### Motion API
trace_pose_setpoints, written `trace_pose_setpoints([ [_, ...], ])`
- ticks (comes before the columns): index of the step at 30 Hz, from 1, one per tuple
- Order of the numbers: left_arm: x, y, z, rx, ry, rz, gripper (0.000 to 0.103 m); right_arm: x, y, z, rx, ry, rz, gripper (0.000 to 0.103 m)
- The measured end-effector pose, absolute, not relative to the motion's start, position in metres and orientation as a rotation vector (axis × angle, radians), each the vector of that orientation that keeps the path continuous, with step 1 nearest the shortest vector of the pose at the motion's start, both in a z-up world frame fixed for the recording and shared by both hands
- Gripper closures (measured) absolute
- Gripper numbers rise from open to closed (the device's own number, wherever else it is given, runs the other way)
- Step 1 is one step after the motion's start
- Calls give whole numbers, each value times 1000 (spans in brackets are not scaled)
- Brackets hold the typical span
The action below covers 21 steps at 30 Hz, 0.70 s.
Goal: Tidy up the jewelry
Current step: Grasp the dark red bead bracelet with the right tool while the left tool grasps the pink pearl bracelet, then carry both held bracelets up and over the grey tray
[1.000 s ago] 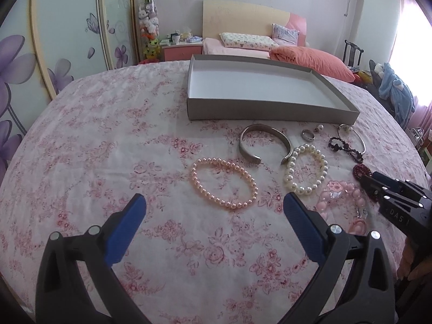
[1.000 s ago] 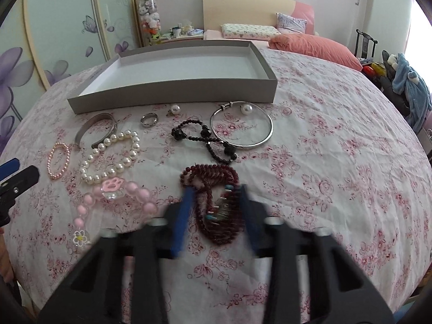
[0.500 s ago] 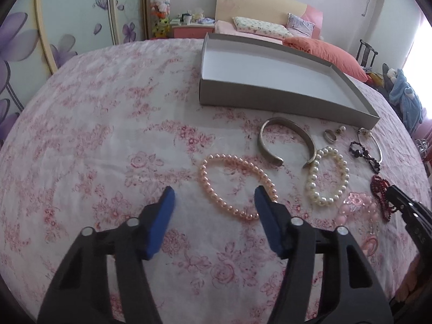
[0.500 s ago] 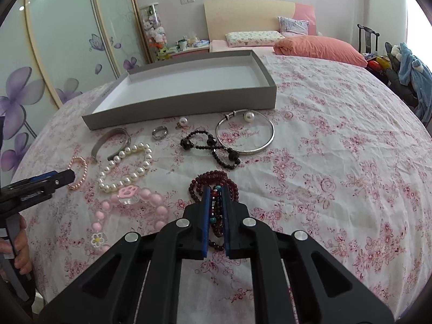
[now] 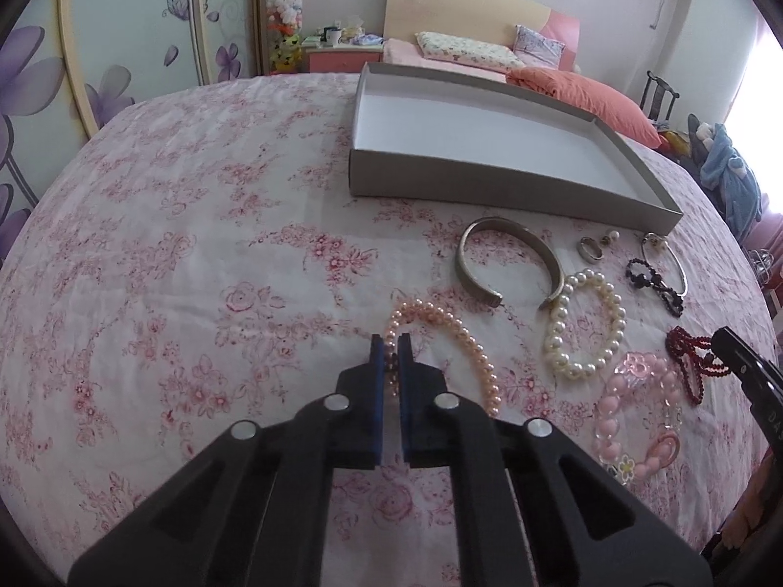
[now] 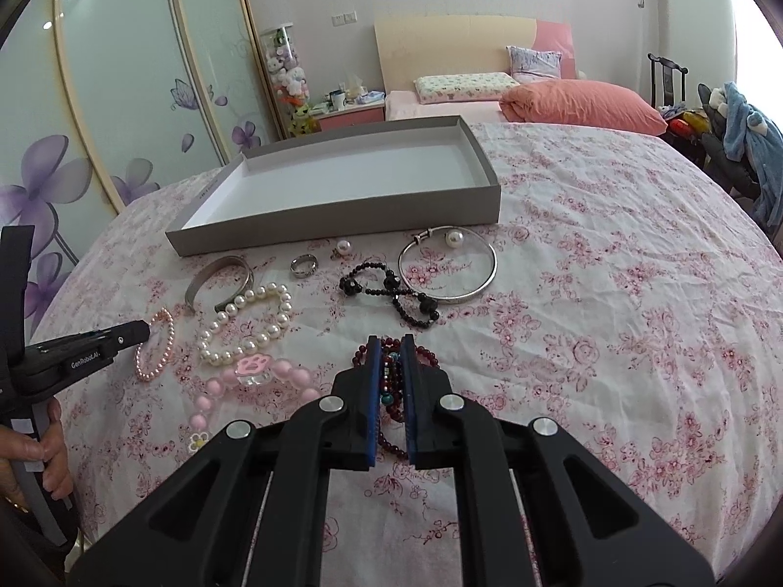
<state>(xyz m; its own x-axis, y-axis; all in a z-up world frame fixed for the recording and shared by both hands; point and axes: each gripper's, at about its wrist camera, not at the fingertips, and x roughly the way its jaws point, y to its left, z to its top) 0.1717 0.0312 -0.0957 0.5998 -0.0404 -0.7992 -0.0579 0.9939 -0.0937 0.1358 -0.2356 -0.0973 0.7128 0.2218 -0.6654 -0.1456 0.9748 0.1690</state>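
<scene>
Pink pearl bracelet (image 5: 443,337) newly between left tongs (image 5: 391,349)

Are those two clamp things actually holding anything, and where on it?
Yes. The left gripper, jaws just closed, pinches the pink pearl bracelet at its near-left beads. The right gripper is clamped across the bunched strands of the dark red bead string.

Beside the grey, white-lined tray (image 5: 489,186), a pink pearl bracelet (image 5: 455,337) lies on the white, pink-flowered bedspread (image 5: 195,244).
</scene>
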Motion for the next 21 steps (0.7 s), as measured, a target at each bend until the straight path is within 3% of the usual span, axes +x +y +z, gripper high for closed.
trace_pose_setpoints([
  [21, 126, 14, -25, -87, 652, -88, 96, 129, -243, -47, 116, 578, 249, 94],
])
